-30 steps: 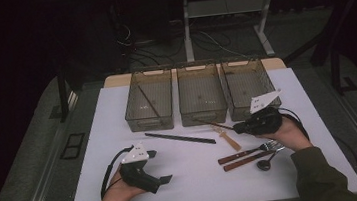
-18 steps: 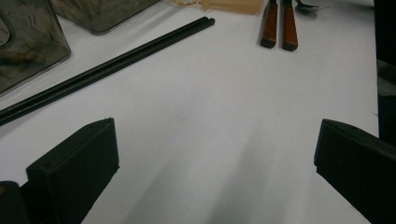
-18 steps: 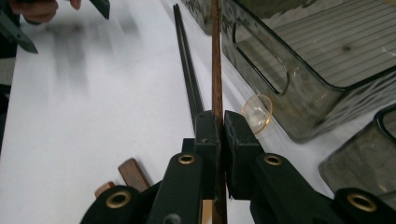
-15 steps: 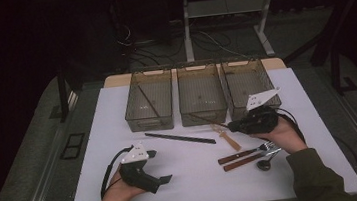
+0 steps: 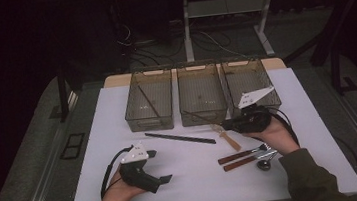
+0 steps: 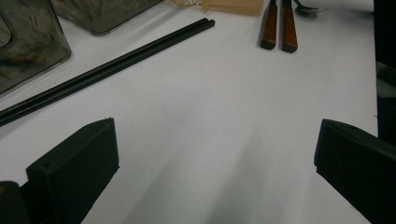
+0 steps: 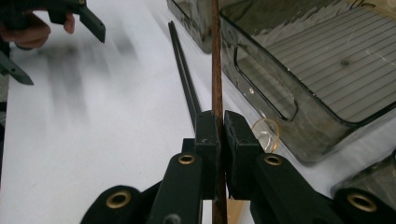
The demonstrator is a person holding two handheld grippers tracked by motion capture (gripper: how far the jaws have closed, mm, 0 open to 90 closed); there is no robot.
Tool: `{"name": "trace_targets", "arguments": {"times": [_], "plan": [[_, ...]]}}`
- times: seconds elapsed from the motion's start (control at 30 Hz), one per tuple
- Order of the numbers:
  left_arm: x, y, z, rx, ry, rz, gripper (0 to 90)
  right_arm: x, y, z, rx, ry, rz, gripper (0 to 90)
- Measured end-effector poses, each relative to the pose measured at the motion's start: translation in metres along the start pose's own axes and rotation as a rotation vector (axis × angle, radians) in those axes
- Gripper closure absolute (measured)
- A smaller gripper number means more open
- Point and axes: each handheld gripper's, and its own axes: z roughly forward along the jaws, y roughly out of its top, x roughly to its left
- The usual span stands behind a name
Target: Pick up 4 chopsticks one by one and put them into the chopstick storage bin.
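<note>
Two grippers in the person's hands over the white table. Left gripper rests low at the near left, jaws spread wide with nothing between them, only bare tabletop ahead in the left gripper view. Near right: two brown-handled utensils lying side by side, a spoon just beside them. Right gripper is clamped tight on a thin brown stick, which runs forward between the pads toward the middle bin. Pale wooden utensil lies just below that gripper. Black chopsticks lie mid-table. Farther back, three smoky clear bins in a row.
</note>
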Motion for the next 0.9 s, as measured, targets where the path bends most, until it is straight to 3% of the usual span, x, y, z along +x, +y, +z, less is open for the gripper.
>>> {"name": "trace_targets", "arguments": {"times": [0.27,0.9], "plan": [[0.000,0.000,0.001,-0.013,0.002,-0.013,0.0,0.000,0.016,0.005,-0.020,-0.025,0.051,84.9],[0.000,0.000,0.001,-0.027,-0.011,-0.004,0.0,0.002,0.075,0.042,0.001,-0.118,0.119,84.9]]}}
